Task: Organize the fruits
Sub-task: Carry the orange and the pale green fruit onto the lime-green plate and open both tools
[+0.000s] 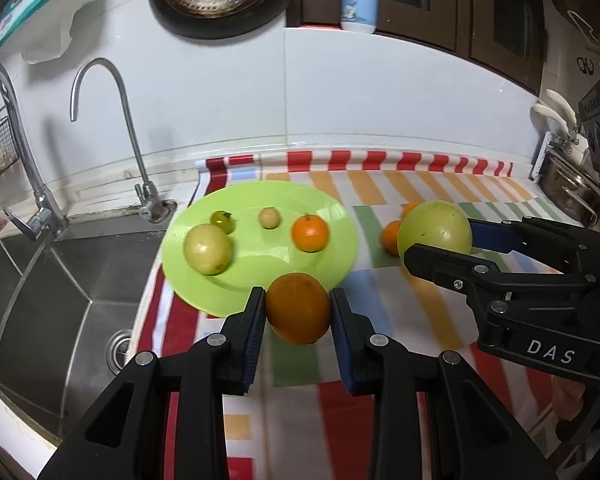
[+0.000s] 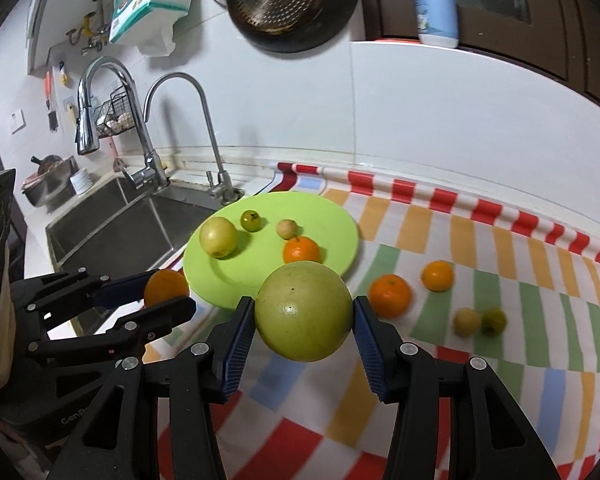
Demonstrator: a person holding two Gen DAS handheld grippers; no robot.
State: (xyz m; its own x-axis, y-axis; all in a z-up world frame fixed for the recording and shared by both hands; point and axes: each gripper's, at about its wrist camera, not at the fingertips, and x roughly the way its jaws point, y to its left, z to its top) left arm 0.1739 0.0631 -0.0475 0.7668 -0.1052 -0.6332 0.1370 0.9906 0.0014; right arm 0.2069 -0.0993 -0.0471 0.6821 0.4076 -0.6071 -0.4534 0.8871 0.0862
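A home kitchen: steel sink (image 2: 112, 220), curved taps (image 2: 188, 128), a hanging strainer (image 2: 292, 0).

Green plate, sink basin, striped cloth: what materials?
Green plate: likely plastic, uniform lime colour with a soft satin sheen, though glazed ceramic can't be excluded. Sink basin: stainless steel, brushed grey with dull reflections. Striped cloth: looks like woven fabric, matte, rippled at its back edge.

Your left tongs (image 1: 298, 312): matte black linkage arms, silver round pivot screws, ribbed blue pads. Your right tongs (image 2: 304, 322): same build, white "DAS" lettering on the body.
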